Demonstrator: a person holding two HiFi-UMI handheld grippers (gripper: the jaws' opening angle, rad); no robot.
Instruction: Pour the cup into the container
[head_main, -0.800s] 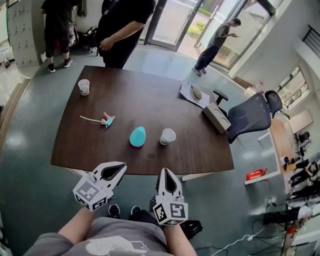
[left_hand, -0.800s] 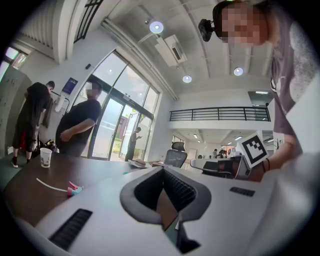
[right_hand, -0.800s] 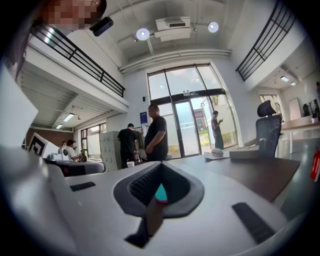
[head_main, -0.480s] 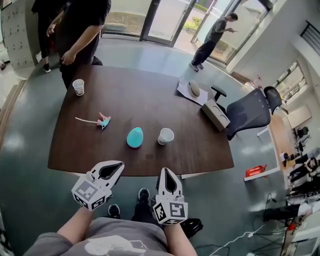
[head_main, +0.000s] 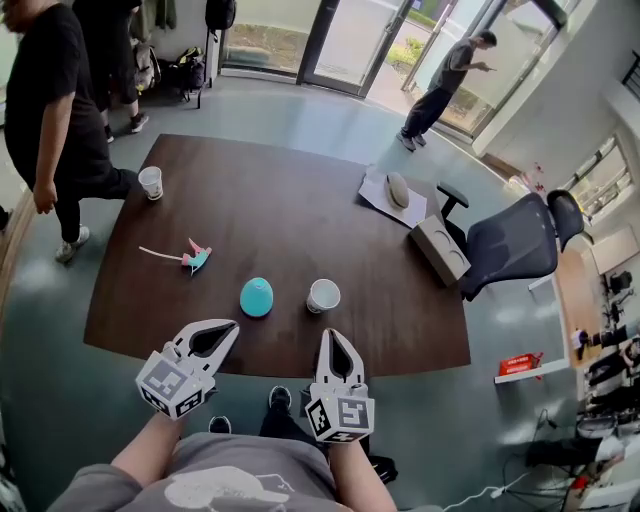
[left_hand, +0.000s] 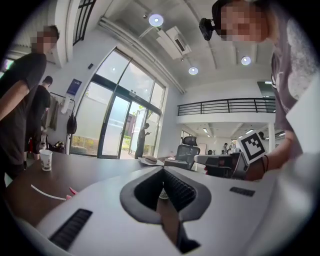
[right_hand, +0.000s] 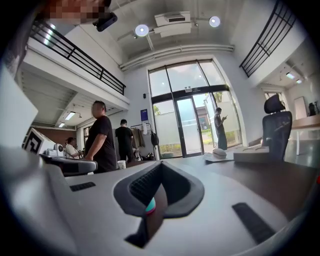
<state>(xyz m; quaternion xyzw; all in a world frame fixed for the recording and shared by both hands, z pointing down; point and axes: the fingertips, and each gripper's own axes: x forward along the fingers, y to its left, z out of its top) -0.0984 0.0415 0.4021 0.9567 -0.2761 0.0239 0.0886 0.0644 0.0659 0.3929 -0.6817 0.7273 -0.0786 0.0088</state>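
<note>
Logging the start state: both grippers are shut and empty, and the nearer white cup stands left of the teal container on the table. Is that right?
Not quite. The head view shows the nearer white cup standing right of the teal container, not left. The rest holds: the left gripper and the right gripper are shut and empty.
</note>
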